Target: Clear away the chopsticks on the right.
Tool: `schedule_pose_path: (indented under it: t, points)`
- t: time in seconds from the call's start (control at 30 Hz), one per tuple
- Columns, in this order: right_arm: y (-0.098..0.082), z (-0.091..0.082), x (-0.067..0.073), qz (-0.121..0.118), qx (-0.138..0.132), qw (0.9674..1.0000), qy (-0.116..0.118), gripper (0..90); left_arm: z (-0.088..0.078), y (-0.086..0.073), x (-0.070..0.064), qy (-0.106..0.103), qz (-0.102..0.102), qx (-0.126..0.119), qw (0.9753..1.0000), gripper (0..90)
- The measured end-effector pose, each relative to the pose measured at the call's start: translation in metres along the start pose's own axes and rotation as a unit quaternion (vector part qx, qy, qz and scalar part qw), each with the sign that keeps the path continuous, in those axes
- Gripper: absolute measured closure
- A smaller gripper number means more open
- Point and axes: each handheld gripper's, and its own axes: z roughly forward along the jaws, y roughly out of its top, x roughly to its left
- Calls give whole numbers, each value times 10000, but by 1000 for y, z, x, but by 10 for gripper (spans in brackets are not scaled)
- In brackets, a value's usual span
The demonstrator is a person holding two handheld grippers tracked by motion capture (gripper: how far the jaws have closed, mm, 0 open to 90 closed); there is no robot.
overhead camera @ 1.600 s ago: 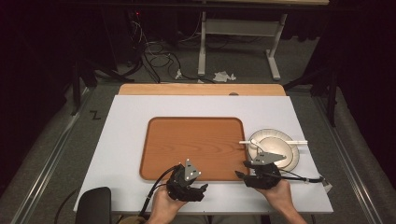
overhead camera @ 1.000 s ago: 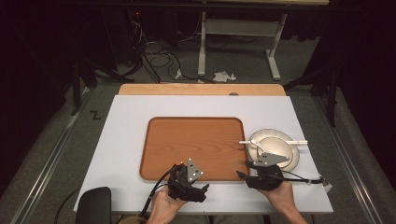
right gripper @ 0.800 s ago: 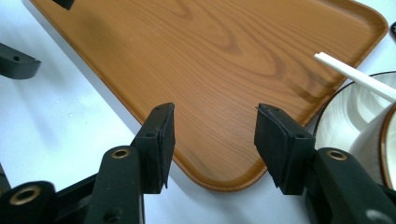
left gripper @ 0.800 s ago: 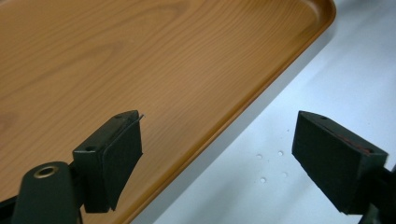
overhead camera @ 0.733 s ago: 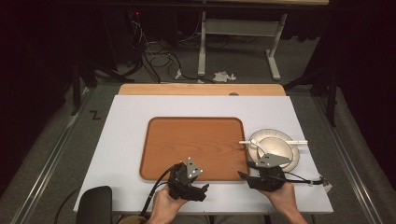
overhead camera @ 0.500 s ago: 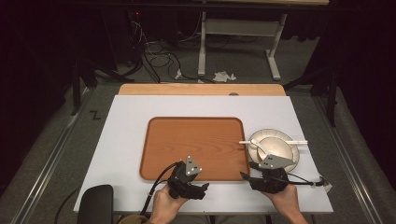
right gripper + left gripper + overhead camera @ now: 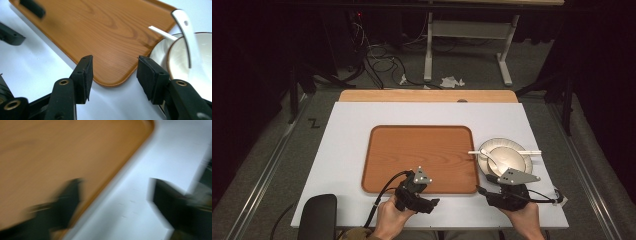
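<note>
**Two released tools waiting at the tray's near edge**

Keeping the left tool released, having just been opening its jaws, with the rim of the tray running between them in a blurred view, unpinched. Holding the right tool released too, empty, aiming at the tray's near right corner. Finding the tray flat on the desk, with the bowl and spoon just beside its right edge. Judging the tray stiff, fairly light, smooth and likely slippery. Favouring a pinch on the raised near rim, one tool towards each corner. Treating the bowl as glazed, fragile and slick, its loose spoon probably sliding if tipped.
</note>
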Motion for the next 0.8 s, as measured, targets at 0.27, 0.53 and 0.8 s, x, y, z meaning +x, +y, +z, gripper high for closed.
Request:
schedule_pose_path:
  t: [0.27, 0.53, 0.8]
  points:
    - [-4, -14, -4, 76, -143, 9998, -155, 478, -5, -5, -1, 45, 39, -545, 9985, 271]
    - [-4, -23, -10, 99, -205, 9993, -301, 477, -4, -7, -1, 1, -103, -639, 9979, 285]
    - [-6, -37, -23, 324, -459, 9970, -531, 517, -2, -8, 1, 10, -235, -553, 9982, 301]
